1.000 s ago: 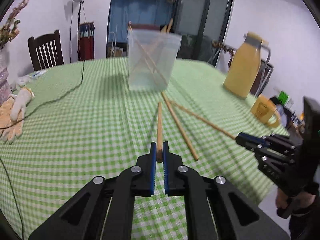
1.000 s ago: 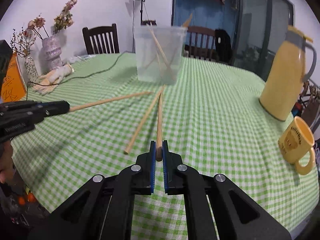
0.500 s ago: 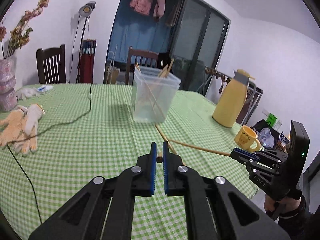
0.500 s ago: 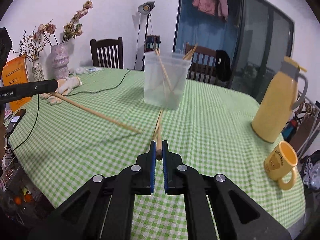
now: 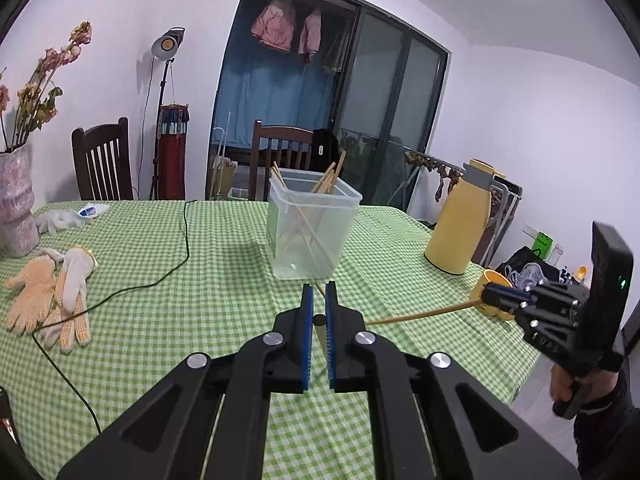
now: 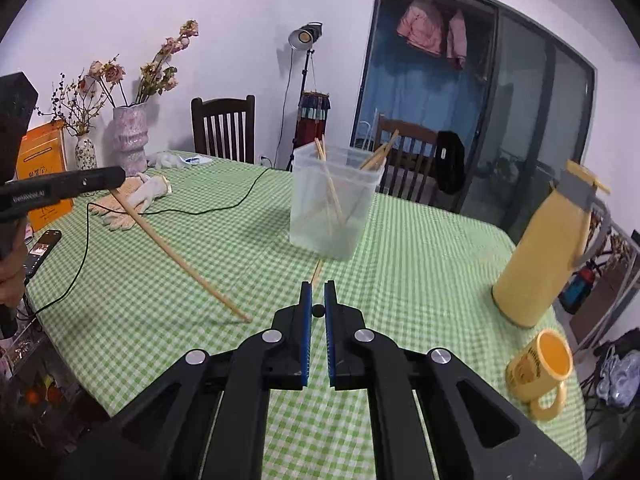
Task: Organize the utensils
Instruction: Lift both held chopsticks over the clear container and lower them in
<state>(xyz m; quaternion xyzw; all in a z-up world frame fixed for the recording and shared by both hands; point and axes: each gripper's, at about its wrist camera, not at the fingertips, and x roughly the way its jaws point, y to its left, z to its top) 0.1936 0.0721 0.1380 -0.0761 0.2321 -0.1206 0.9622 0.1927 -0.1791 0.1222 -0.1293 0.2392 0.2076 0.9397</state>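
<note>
A clear plastic tub stands mid-table with several wooden chopsticks leaning inside. My left gripper is shut on a chopstick seen end-on between its blue pads; that chopstick slants down from the left gripper in the right wrist view, its tip just above the cloth. My right gripper is shut on another chopstick; it shows in the left wrist view sticking out of the right gripper. One more chopstick lies on the cloth below the tub.
Green checked tablecloth. Yellow thermos and yellow mug at right. Work gloves and a black cable at left. Vases, orange book, phone at far left. Chairs behind the table.
Both grippers have risen and tilted up, each lifting its chopstick off the cloth. The left chopstick now slants steeply down; the tub sits lower in both views.
</note>
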